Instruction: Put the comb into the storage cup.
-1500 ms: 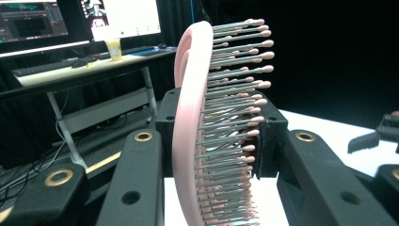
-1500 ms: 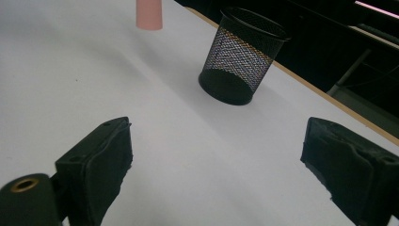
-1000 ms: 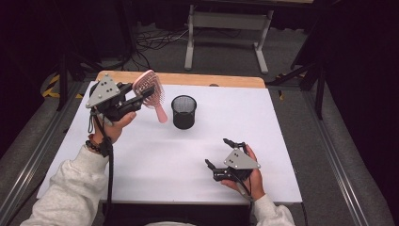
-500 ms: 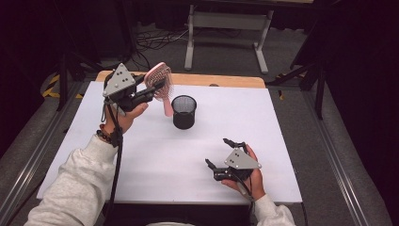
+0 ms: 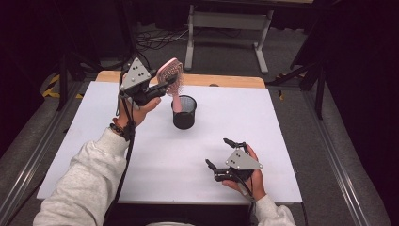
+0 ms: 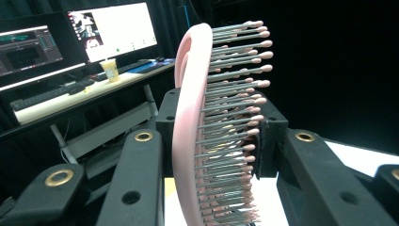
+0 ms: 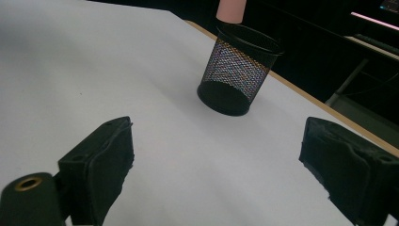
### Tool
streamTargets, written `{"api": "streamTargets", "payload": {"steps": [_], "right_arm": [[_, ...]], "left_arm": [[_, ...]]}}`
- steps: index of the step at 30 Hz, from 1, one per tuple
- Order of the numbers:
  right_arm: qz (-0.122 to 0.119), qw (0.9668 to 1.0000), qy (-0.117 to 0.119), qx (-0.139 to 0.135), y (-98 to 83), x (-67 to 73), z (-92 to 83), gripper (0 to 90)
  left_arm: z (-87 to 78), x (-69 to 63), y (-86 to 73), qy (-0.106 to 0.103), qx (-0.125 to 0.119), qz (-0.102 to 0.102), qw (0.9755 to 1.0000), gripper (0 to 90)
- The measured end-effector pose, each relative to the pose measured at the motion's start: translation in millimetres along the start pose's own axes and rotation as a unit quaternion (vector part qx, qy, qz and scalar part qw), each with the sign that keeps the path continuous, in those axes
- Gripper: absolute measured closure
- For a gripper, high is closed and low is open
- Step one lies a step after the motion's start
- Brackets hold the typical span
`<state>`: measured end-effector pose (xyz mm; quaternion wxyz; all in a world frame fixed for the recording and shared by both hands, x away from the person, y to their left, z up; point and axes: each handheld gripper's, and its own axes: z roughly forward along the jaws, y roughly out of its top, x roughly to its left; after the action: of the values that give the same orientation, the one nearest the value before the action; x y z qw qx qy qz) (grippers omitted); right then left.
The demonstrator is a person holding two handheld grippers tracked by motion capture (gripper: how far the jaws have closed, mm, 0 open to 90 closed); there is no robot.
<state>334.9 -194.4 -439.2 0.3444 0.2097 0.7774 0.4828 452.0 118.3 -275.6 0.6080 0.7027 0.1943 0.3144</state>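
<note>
**Brush over the cup, right hand idle**

We're seeing the left gripper [image 5: 162,87] clamping the pink plastic paddle hairbrush with grey pink-tipped bristles [image 5: 170,71] by its head. In the left gripper view the two black jaws are pressing on either side of the brush head [image 6: 197,127], one on the smooth pink back, the other against the bristle side.

From the high view, we're reading the brush as hanging head up, tilted, with its pink handle pointing down to the mouth of the black wire-mesh cylindrical cup [image 5: 184,112]. The right gripper view is showing the handle tip [image 7: 229,10] just above the cup's rim [image 7: 235,70]; we can't tell whether it's touching the mesh.

The cup is standing upright on the white tabletop [image 5: 94,141], towards the far middle.

The right gripper [image 5: 221,157] is resting low at the near right of the table, well apart from the cup. Its jaws are standing wide apart with nothing between them, pointing towards the cup.

Behind the table, monitors on a desk [image 6: 89,33] are glowing.
</note>
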Motion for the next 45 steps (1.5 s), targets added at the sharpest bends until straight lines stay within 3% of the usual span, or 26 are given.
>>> {"api": "streamTargets", "payload": {"steps": [19, 30, 45], "right_arm": [[0.0, 1.0, 0.001, 0.003, -0.7, -0.9, 1.1, 11.4], [-0.002, 1.0, 0.001, 0.004, -1.0, -1.0, 0.5, 11.3], [0.0, 1.0, 0.007, 0.006, -1.8, -0.4, 2.1, 11.3]], "left_arm": [[28.7, 4.7, -5.3, 0.0, 0.017, 0.0, 0.9999, 64.1], [48.6, 10.7, -20.9, -0.001, 0.023, -0.006, 0.9997, 64.0], [63.3, 8.6, -50.7, -0.014, 0.039, -0.038, 0.9984, 64.0]]}}
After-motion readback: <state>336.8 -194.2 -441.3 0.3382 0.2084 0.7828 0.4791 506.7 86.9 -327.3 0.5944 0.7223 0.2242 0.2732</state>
